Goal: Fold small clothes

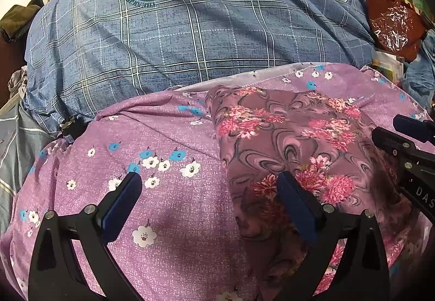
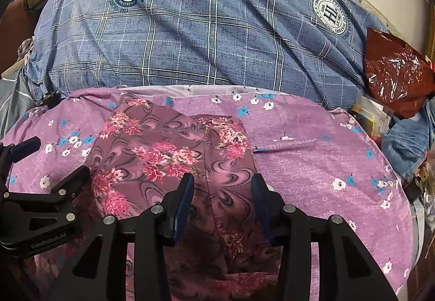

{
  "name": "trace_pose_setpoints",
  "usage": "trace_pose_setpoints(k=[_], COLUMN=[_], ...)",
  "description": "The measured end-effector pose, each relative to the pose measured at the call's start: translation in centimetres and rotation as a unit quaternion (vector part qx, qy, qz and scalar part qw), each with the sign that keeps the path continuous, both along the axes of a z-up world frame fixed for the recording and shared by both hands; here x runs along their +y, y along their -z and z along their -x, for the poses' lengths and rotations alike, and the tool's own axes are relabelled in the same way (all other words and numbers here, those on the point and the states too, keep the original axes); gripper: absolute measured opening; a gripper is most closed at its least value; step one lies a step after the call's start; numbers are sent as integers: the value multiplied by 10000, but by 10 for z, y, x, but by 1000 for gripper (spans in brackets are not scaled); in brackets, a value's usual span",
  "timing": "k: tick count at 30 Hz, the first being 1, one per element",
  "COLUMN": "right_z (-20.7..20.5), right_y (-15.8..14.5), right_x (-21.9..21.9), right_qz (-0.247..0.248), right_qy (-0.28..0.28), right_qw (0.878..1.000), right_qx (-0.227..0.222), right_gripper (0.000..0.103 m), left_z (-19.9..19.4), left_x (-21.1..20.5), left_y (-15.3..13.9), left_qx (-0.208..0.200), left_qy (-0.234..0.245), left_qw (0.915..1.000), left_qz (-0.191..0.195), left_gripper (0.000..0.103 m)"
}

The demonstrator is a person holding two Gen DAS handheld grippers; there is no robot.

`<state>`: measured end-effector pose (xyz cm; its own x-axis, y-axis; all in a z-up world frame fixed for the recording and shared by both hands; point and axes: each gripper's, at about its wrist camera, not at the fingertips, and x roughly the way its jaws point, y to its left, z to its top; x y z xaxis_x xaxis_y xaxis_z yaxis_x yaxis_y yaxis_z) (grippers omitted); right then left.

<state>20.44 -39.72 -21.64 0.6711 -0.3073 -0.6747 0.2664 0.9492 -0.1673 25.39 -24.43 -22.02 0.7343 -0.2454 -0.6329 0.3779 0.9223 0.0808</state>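
Floral garment (image 2: 174,154) on purple sheet (image 2: 312,165); plaid quilt (image 2: 204,28), red bag (image 2: 394,75) beyond.

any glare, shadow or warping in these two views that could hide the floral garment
Left wrist view: fisheye bends the blue plaid quilt; the red plastic bag glares; shadow darkens the floral garment near the fingers.
Right wrist view: same bending, dark vignette corners, shadow over the garment's near part; the far part is sharp and evenly lit.

Left hand-held gripper (image 1: 208,186) gapes wide, right hand-held gripper (image 2: 223,186) half spread, both tilted downward.
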Motion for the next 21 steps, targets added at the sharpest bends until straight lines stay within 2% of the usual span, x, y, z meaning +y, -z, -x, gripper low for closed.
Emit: trace_pose_setpoints(k=[21], right_z=[-1], right_y=[2], right_x=[-4], right_qz=[14], right_qy=[38], right_qw=[10000], right_qx=[50], right_gripper=[46], left_z=[0], left_x=[-1], left_y=[2], left_qx=[25], left_qy=[12], left_qw=[10000], left_qz=[-4], left_gripper=[100])
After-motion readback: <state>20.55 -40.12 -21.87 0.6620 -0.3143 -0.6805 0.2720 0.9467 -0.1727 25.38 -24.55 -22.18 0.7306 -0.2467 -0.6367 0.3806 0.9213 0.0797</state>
